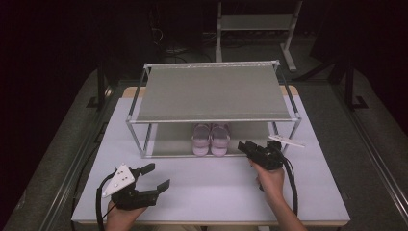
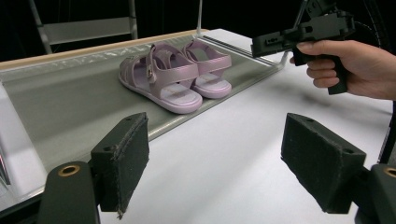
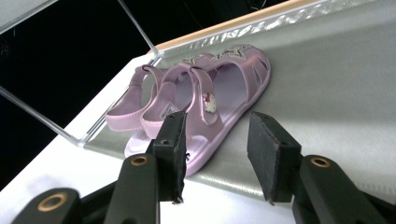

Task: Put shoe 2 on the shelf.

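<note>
A pair of small pink sandals (image 1: 210,139) stands side by side on the lower shelf (image 1: 171,139) of a metal rack, heels toward the table's front. My right gripper (image 1: 243,146) hovers just right of them at the shelf's front edge. In the right gripper view its jaws stand open (image 3: 215,140), the sandals (image 3: 205,102) lie beyond the pads and nothing is pressed between them. My left gripper (image 1: 160,174) rests near the table's front left, open and empty (image 2: 219,163). From there the sandals (image 2: 173,77) and the right gripper (image 2: 261,44) show farther off.
The rack's grey top shelf (image 1: 211,91) overhangs the sandals, and thin metal posts (image 1: 136,137) stand at its corners. White table (image 1: 216,187) stretches in front of the rack. Cables trail from both grippers toward the front edge.
</note>
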`<state>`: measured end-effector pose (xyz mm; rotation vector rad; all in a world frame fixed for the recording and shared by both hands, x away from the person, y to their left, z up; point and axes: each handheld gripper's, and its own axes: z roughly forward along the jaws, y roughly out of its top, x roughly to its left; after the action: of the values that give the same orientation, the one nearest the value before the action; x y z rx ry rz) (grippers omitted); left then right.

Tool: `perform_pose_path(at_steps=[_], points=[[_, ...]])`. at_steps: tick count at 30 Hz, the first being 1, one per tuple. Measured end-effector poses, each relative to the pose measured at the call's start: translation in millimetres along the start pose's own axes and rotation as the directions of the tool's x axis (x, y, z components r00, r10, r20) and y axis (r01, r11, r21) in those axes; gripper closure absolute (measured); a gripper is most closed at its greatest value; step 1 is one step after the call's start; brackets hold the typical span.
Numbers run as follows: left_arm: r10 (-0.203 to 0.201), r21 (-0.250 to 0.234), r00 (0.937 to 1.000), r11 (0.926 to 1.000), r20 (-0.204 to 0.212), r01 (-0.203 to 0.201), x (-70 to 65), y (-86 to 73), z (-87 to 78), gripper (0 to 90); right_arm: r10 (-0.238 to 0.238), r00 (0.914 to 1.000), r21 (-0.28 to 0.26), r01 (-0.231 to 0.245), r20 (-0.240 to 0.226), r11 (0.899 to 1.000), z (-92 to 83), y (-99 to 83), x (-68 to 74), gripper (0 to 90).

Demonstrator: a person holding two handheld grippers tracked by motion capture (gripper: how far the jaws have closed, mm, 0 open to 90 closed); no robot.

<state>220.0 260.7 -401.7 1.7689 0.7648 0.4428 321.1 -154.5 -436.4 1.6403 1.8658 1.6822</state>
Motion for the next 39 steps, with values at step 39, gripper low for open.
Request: perform_pose_path(at_steps=[39], points=[[-0.004,0.015,1.0,0.9999,0.007,0.004,2.7,-1.0,3.0,22.9,-0.01,0.9994,0.072,0.012,-0.034,0.997,-39.3,-18.7,-14.4,50.4]])
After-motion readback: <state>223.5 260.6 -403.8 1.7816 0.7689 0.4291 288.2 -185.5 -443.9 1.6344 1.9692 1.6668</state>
